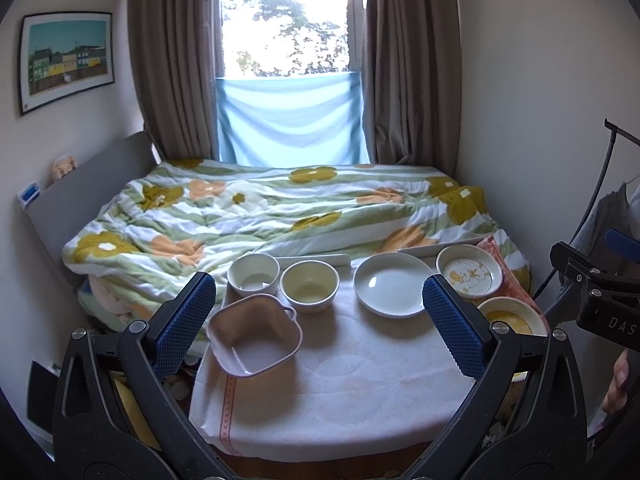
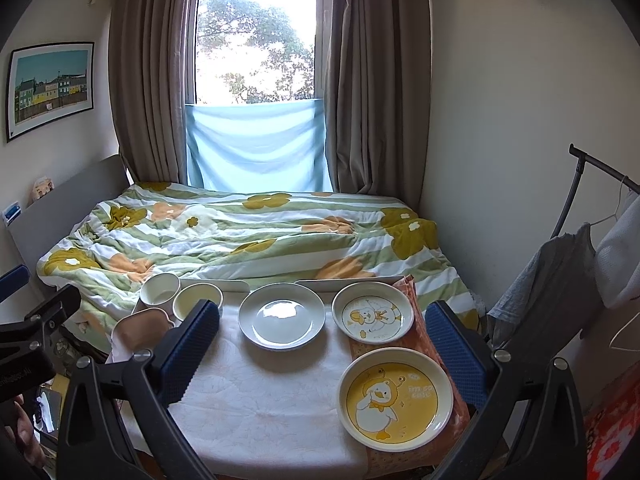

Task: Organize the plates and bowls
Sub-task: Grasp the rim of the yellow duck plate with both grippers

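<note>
Plates and bowls are sitting on the cloth-covered table by the bed; left gripper and right gripper are hovering, fingers apart, holding nothing.

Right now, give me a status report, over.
Left gripper open, empty. Right gripper open, empty. Three plates and three bowls on table, unstacked. Nothing blocking.

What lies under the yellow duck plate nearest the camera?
The yellow duck plate rests on an orange patterned cloth. What the plate covers, and the table beneath, cannot be seen.
</note>
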Demonstrator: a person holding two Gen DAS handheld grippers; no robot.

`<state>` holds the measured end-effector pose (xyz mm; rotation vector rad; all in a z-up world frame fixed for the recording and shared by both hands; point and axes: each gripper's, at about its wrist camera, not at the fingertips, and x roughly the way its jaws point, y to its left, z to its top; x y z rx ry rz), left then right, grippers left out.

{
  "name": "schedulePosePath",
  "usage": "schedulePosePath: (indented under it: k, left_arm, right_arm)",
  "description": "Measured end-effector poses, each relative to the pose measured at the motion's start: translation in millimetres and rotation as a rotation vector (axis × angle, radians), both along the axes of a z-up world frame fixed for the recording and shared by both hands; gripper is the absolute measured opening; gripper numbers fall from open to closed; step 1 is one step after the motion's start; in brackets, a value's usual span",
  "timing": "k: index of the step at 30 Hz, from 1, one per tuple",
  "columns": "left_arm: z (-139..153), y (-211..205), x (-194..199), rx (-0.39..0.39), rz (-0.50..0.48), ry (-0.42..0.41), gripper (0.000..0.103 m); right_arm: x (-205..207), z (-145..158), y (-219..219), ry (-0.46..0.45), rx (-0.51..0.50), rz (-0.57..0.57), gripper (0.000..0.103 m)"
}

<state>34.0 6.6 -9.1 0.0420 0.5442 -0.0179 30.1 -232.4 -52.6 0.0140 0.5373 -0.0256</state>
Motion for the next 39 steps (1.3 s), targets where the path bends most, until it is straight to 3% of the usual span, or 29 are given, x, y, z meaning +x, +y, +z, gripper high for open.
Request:
schedulePosePath:
  k: [5, 9, 20, 26, 30, 33, 35, 39]
  left_arm:
    - [-11.7, -13.5, 25.1, -0.009, -0.107, 0.075, 0.103]
    - [-37.2, -38.9, 53.4, 0.004, -0.201, 0.140, 0.103]
    - [-159.4, -151.0, 121.5, -0.012, -0.391, 0.418, 0.102]
    - [-226.2, -207.8, 140.7, -0.032, -0.467, 0.541, 0.094]
    - [-257.3, -236.9, 151.5, -0.029, -0.485, 0.610, 0.084]
    - [-273.2, -246.8, 157.4, -0.035, -0.494, 0.649, 0.074]
    - [-280.0, -252.2, 160.2, -0.053, -0.496, 0.678, 0.060]
    - [-290.9, -259.3, 162.7, -0.041, -0.491, 0.708, 0.042]
  right_arm:
    - [5.2, -15.7, -13.5, 0.062, 0.070, -0.032, 0.103]
    - [7.6, -45.2, -40.2, 0.122, 0.100, -0.114, 0.103]
    - [18.3, -162.4, -152.4, 0.352, 0.291, -0.249, 0.102]
    - [29.2, -224.2, -187.3, 0.455, 0.385, -0.235, 0.088]
    - [37.7, -247.9, -203.8, 0.476, 0.471, -0.222, 0.069]
    - [44.5, -255.9, -212.1, 0.478, 0.502, -0.193, 0.062]
    - [48.3, -260.7, -217.2, 0.481, 0.515, -0.177, 0.057]
    - [58.0, -269.9, -228.1, 0.484, 0.555, -0.159, 0.035]
